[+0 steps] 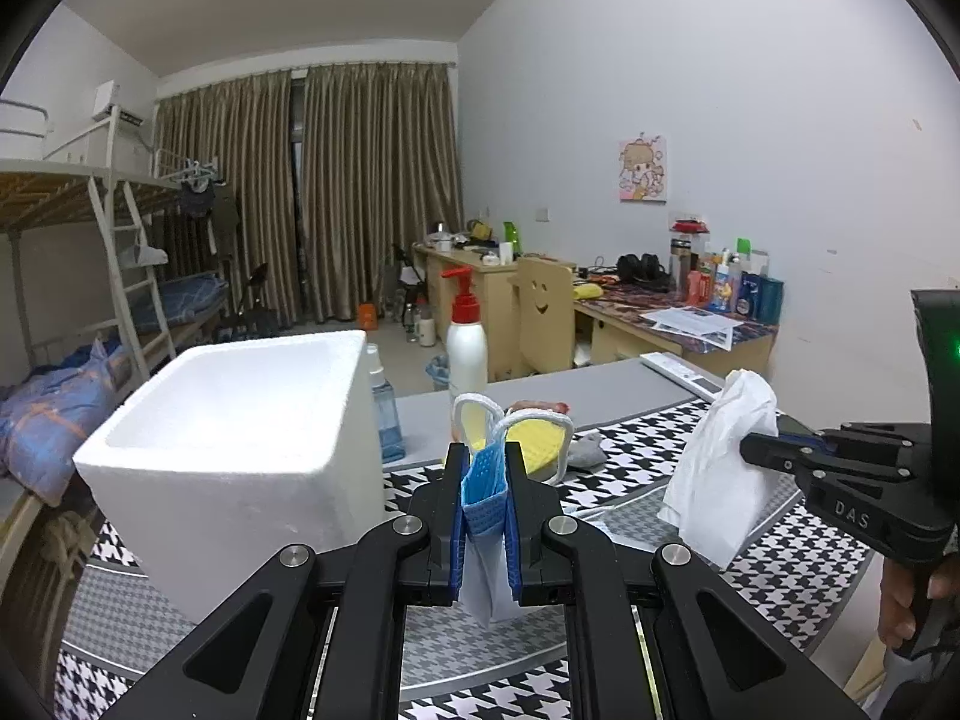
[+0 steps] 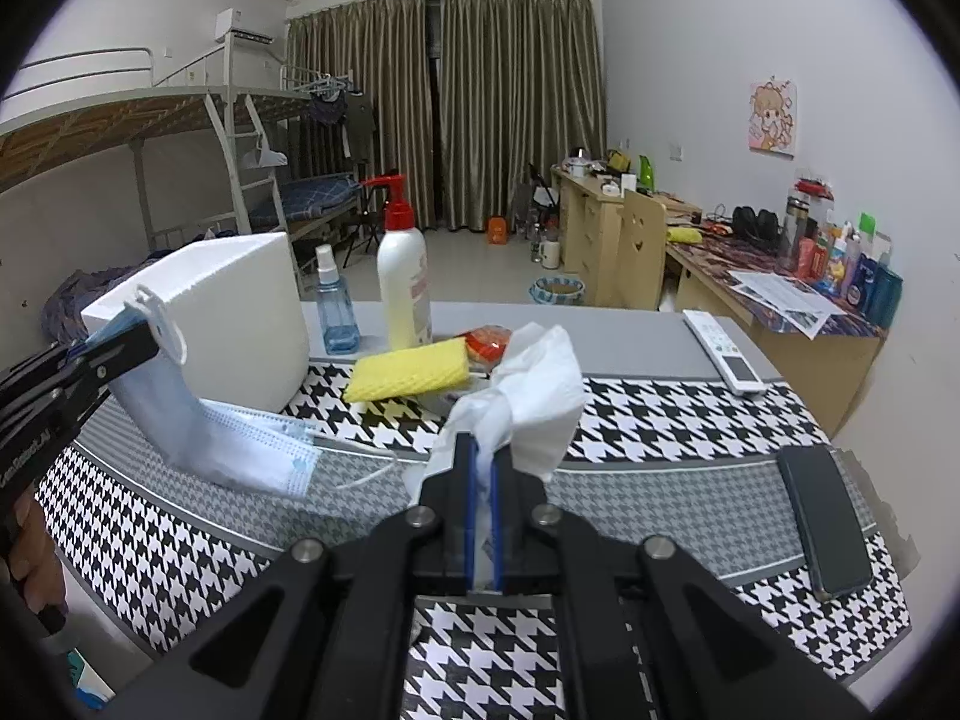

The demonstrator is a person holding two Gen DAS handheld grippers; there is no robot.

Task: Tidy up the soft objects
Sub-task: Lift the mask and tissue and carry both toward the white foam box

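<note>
My left gripper (image 1: 485, 468) is shut on a blue face mask (image 1: 483, 501), whose white ear loops stick up above the fingers. From the right wrist view the same mask (image 2: 210, 438) hangs from that gripper (image 2: 147, 330) and trails onto the cloth. My right gripper (image 2: 483, 450) is shut on a crumpled white tissue (image 2: 534, 390), lifted off the table; in the left wrist view the tissue (image 1: 717, 468) dangles from that gripper (image 1: 750, 450). A white foam box (image 1: 234, 450) stands open-topped at the left. A yellow sponge (image 2: 411, 369) lies behind both grippers.
A houndstooth cloth (image 2: 660, 420) covers the table. Behind the sponge stand a white pump bottle (image 2: 403, 282) and a blue spray bottle (image 2: 335, 306), with an orange packet (image 2: 489, 342) beside them. A remote control (image 2: 723, 351) and a dark phone (image 2: 825, 516) lie at the right.
</note>
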